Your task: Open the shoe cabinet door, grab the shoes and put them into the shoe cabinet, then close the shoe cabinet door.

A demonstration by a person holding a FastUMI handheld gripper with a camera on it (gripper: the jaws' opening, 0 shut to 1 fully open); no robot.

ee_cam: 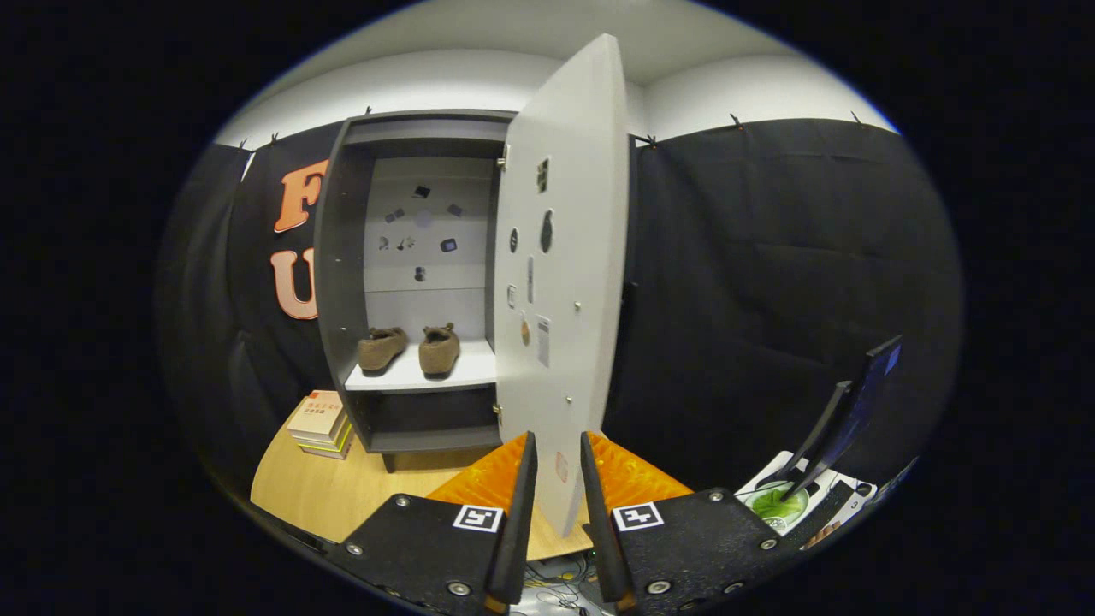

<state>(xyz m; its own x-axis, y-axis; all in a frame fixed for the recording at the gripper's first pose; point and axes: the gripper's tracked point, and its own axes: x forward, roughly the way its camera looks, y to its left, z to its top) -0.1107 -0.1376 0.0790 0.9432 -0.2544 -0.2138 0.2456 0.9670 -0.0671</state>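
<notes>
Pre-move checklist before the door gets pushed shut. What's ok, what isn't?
1. Both shoes in the cabinet: ok. The left shoe and the right shoe sit on the white shelf.
2. Shoes clear of the door's swing: cannot tell. Both sit close to the shelf's front edge.
3. Door state: not ok yet. The cabinet door stands wide open, its lower edge between the fingers.
4. Gripper hold on the door: cannot tell. The fingers straddle the edge closely, but contact is not clear.
5. Obstacles near the cabinet: ok. The stack of books lies beside its base, on the side away from the door.
</notes>
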